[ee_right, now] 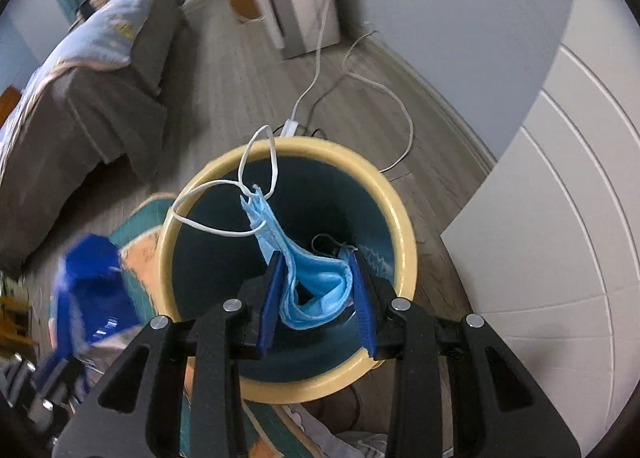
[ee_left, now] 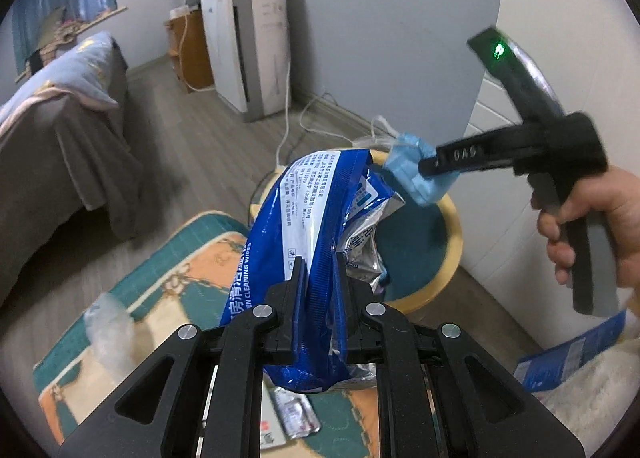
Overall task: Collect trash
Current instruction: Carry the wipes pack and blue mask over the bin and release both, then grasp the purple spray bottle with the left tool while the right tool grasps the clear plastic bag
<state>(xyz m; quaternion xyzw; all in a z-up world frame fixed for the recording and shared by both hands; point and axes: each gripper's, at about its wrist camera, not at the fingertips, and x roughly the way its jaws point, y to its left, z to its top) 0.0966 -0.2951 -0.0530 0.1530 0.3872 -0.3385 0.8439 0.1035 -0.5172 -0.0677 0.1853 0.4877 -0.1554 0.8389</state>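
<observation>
A crumpled blue wipes packet (ee_left: 312, 242) is clamped between the narrowed jaws of the left gripper (ee_left: 320, 270), its printed white label turned upward and its torn silver inner foil showing on the right side. In the left wrist view the packet is held up in front of a round bin (ee_left: 448, 254) with a pale yellow rim and a dark teal inside, which stands on the wooden floor (ee_left: 224, 146) beside a white panelled door (ee_right: 560, 242). The right gripper (ee_right: 318, 290) is clenched on a light blue face mask (ee_right: 316, 282) — the folded cloth is pinched between the blue pads, and the white ear loops (ee_right: 224, 198) hang out ahead of it. Seen from the right wrist, the mask is held directly above the open mouth of the bin, with the loops lying across the line of the far rim. The hand (ee_left: 592, 226) wrapped around the right gripper's handle can be seen at the right edge of the left wrist view. On the floor, a patterned teal and orange rug (ee_left: 180, 274) is spread beside the bin, and more litter is left on it: a clear crumpled plastic piece (ee_left: 108, 334) and a small foil packet (ee_left: 296, 414). A bed (ee_left: 52, 146) with a grey cover is seen at the left, and a white appliance (ee_left: 248, 46) stands against the far wall — white cables (ee_right: 384, 86) trail from it across the floor.
</observation>
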